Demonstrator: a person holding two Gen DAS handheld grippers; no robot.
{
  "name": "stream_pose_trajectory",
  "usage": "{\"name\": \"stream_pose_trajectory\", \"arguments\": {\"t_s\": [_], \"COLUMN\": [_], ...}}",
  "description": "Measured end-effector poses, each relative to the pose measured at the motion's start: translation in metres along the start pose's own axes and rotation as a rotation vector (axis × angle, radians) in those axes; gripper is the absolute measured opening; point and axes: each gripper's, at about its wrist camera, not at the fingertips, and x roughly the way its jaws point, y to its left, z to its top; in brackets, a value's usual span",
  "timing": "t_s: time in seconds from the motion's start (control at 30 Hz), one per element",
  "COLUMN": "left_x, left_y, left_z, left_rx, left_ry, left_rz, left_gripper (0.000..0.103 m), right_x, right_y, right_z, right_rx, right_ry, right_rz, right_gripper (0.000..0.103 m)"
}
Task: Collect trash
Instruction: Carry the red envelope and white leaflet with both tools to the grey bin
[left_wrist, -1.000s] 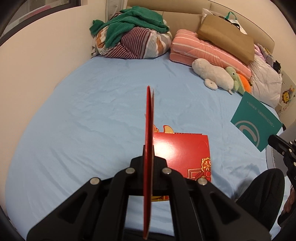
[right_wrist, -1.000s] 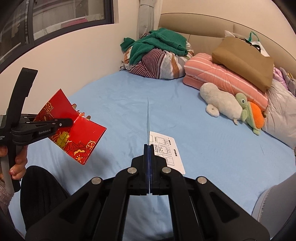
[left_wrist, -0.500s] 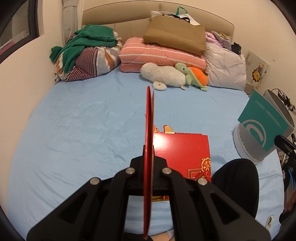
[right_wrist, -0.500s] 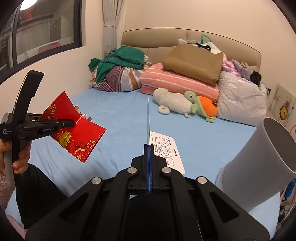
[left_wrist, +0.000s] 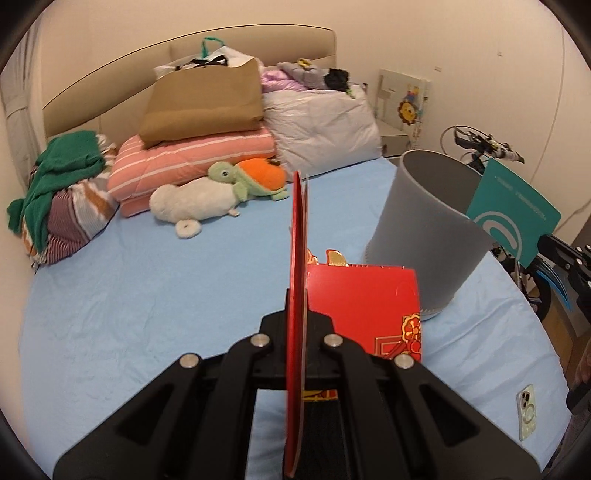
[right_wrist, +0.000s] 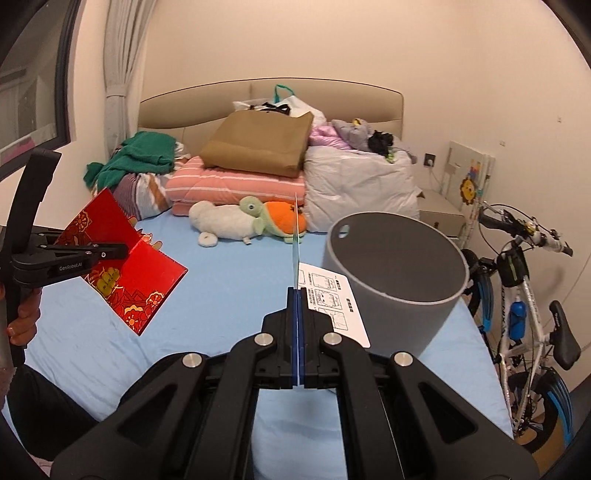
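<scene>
My left gripper (left_wrist: 297, 314) is shut on a red folded card with gold print (left_wrist: 364, 306), held edge-on above the blue bed; the same card shows in the right wrist view (right_wrist: 125, 258). My right gripper (right_wrist: 296, 314) is shut on a thin teal and white instruction leaflet (right_wrist: 332, 299), teal side seen in the left wrist view (left_wrist: 513, 210). A grey cylindrical bin (right_wrist: 399, 280) stands open on the bed's right side, just right of both grippers; it also shows in the left wrist view (left_wrist: 428, 225).
Pillows, a brown bag (right_wrist: 258, 147), a quilt and plush toys (right_wrist: 236, 221) lie at the bed's head. Green clothes (right_wrist: 140, 157) sit far left. A bicycle (right_wrist: 524, 280) stands right of the bed. A phone (left_wrist: 527, 417) lies near the bed's edge.
Both grippers have swung to the right with their papers still held. The grey bin has come into full view, close beside them.
</scene>
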Motion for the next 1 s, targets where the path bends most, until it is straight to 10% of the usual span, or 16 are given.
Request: {"name": "stream_pose_trajectory", "arguments": {"t_s": [0.37,1.0], "left_x": [0.035,0.11], "left_y": [-0.104,-0.183], "left_z": [0.079,0.157], "left_rx": [0.201,0.381], "left_ry": [-0.034,-0.038], "left_rz": [-0.189,-0.241], "left_gripper": [0.002,0.002], "right_x": [-0.024,0.02], "right_y": [-0.098,-0.154], "right_z": [0.009,0.05], "right_rx": [0.131,0.143], "right_ry": [0.006,0.004], "right_rz": [-0.166,-0.175], "right_gripper": [0.0,0.0]}}
